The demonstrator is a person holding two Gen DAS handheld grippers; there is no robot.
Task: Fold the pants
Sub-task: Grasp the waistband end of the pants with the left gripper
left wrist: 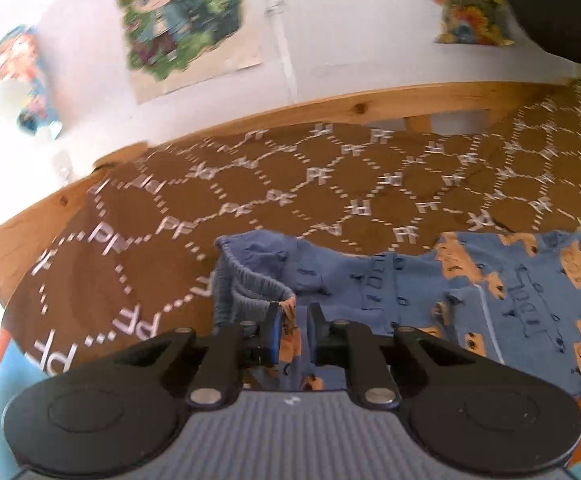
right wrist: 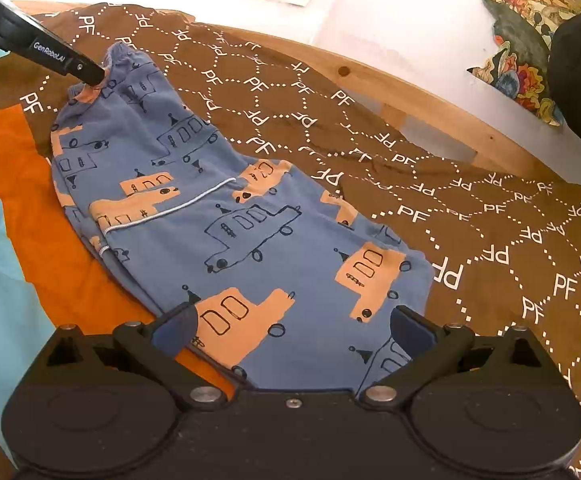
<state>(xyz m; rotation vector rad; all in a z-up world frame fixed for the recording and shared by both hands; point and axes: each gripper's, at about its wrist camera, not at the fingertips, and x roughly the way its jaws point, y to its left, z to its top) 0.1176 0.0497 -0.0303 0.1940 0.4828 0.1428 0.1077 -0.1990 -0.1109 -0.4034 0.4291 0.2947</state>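
While left tool (left wrist: 293, 326) pinches pants (right wrist: 226, 216) waistband, right tool (right wrist: 292, 332) spread

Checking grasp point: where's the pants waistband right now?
In the right wrist view the waistband is at the upper left, on the brown PF bedspread, pinched by the left gripper; the right gripper hovers open.

White wall (left wrist: 330, 40) with cartoon posters (left wrist: 178, 20), pine bed frame (right wrist: 430, 92), brown PF-patterned bedspread (right wrist: 490, 240).

My left gripper (left wrist: 294, 330) shows black linkage arms, silver pivot screws, blue pads and a grey ribbed body. My right gripper (right wrist: 292, 330) is all black, with dark blue pads.
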